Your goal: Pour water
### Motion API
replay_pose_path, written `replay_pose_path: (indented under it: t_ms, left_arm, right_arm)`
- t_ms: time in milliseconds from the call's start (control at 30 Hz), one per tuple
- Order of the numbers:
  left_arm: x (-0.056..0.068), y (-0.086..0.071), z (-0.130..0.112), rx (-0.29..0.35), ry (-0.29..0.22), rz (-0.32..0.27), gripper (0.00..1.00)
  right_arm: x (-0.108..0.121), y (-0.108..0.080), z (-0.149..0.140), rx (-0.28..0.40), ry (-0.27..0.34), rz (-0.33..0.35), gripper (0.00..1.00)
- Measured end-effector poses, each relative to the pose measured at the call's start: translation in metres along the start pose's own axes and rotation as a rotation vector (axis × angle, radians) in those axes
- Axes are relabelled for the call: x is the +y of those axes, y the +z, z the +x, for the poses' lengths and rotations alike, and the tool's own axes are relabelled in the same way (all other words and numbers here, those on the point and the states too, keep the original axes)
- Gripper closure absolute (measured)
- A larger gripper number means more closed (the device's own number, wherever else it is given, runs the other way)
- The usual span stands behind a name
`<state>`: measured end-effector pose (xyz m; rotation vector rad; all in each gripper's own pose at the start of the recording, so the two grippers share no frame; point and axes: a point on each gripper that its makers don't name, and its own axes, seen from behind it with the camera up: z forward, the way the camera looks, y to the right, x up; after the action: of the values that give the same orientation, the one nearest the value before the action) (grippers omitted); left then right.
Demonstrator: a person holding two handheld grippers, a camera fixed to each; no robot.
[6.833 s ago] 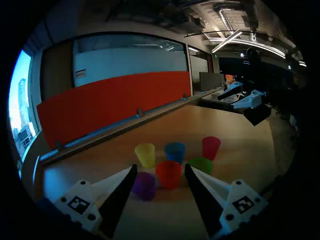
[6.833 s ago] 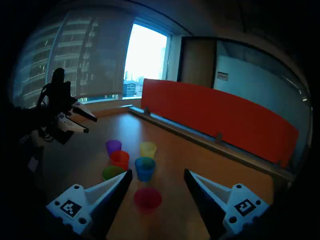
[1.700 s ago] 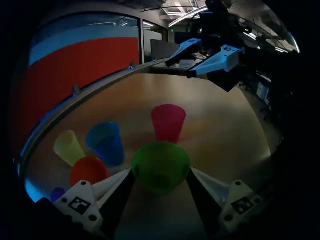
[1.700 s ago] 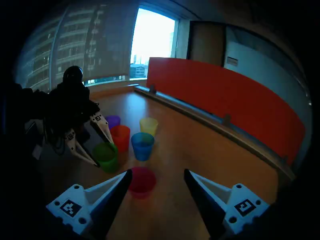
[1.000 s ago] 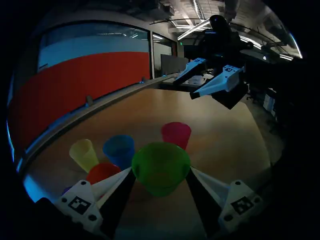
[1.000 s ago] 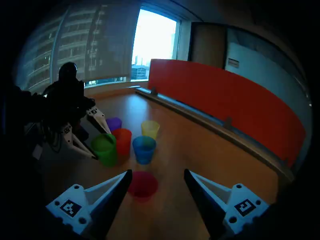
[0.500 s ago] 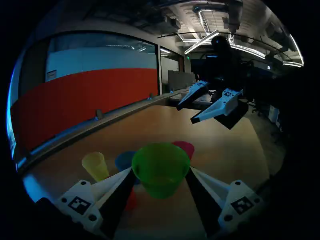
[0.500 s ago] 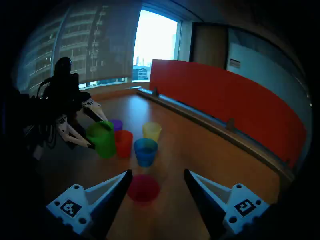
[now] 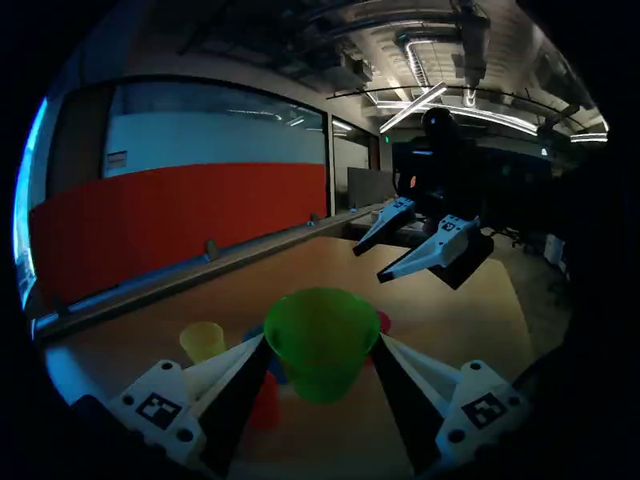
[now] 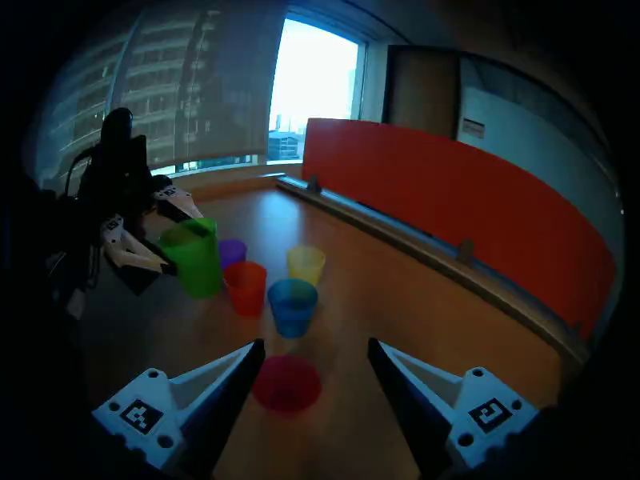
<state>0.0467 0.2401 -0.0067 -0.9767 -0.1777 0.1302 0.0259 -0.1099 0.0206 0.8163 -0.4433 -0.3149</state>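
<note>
The translucent green plastic cup [image 9: 322, 356] has risen off the wooden surface [image 10: 400, 320] and now hangs above the cluster it stood in, carried by the left claw [image 9: 320, 336], whose 2 fingers press on its opposite sides just below the rim. In the right gripper view it is upright, held over the edge of the group, near the purple plastic cup [image 10: 233, 251] and the orange-red plastic cup [image 10: 246, 286]. The right claw [image 10: 314, 342] is spread wide and holds nothing; the pink-red plastic cup [image 10: 286, 384] stands on the surface just ahead of its fingers. The green cup looks thin-walled and light, likely to flex under a hard squeeze, and its smooth taper could slip downward, so a moderate hold on the upper wall suits it. Whether it holds water I cannot tell.
</note>
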Motion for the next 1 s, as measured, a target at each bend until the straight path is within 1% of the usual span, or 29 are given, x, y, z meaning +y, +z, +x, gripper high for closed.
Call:
replay_pose_path:
  t_ms: [300, 500, 700, 1000]
  left_arm:
    - [-0.002, -0.012, 0.013, 0.051, -0.001, 0.017, 0.15]
    - [-0.003, -0.018, 0.018, 0.079, -0.008, 0.027, 0.15]
    - [-0.007, -0.023, 0.018, 0.094, -0.018, 0.042, 0.15]
    - [-0.011, -0.032, 0.016, 0.097, -0.012, 0.060, 0.15]
  right_arm:
    - [0.000, 0.008, 0.003, 0.000, 0.000, 0.008, 0.00]
    - [-0.001, 0.015, 0.002, -0.008, -0.004, 0.018, 0.00]
    - [-0.004, 0.023, 0.004, -0.014, -0.010, 0.032, 0.00]
    - [-0.006, 0.036, 0.003, -0.029, -0.018, 0.052, 0.00]
